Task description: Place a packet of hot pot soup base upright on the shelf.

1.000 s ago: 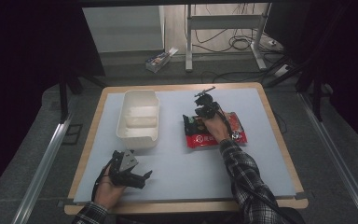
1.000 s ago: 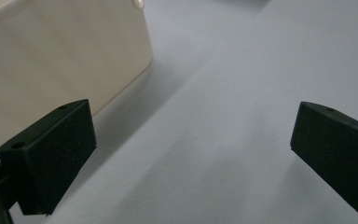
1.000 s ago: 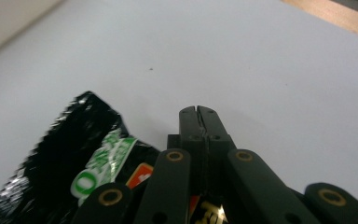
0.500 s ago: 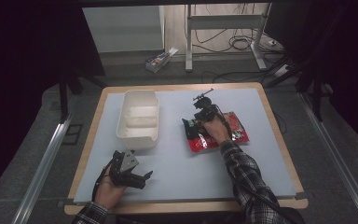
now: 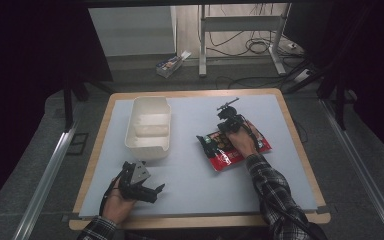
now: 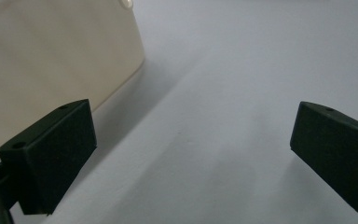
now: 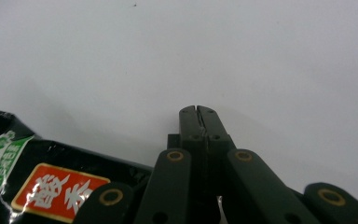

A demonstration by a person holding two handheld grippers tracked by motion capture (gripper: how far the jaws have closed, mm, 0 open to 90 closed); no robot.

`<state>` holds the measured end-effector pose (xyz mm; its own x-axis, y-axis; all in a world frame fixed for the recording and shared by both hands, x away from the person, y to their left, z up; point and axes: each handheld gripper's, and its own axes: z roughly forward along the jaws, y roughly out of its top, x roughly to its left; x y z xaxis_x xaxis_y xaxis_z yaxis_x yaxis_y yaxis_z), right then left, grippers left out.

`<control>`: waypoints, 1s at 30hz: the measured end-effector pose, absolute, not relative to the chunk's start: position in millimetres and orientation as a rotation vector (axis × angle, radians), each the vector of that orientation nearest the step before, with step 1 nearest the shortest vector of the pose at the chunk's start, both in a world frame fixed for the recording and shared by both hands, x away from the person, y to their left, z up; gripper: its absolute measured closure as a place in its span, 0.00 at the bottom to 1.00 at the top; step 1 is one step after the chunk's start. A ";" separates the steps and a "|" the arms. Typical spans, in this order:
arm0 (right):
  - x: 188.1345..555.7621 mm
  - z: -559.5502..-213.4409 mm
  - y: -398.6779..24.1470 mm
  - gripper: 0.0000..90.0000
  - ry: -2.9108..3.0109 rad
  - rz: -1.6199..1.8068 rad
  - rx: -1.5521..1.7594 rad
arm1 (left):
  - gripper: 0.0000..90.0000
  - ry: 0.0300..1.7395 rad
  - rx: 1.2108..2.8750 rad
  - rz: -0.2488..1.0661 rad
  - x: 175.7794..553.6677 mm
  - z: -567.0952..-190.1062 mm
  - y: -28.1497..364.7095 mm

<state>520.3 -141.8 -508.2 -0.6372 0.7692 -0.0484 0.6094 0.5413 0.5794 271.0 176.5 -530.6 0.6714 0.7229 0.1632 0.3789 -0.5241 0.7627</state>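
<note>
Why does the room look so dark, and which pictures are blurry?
High view: light falls on the table while the surroundings stay nearly black. Left gripper view: the white tub is soft and casts a shadow on the mat. Right gripper view: the snack packet shows glare, and the shut right tool is sharp.

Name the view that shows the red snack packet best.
The high view: the whole red snack packet lies on the table beside the white bin, partly under the right gripper. The right gripper view shows one printed corner below its shut fingers.
</note>
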 end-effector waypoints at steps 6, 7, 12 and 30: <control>510.4 -506.2 -147.9 0.99 2.475 0.738 1.144 | 0.00 0.835 2.174 0.616 270.3 -530.1 175.6; 508.0 -506.1 -150.3 0.99 2.475 0.749 1.151 | 0.00 0.833 2.176 0.615 270.5 -530.3 175.2; 491.9 -508.5 -156.3 0.99 2.492 0.739 1.142 | 0.00 0.828 2.179 0.611 270.3 -530.2 173.1; 424.2 -509.2 -148.7 0.99 2.602 0.738 0.977 | 0.01 0.814 2.164 0.558 269.1 -528.2 164.3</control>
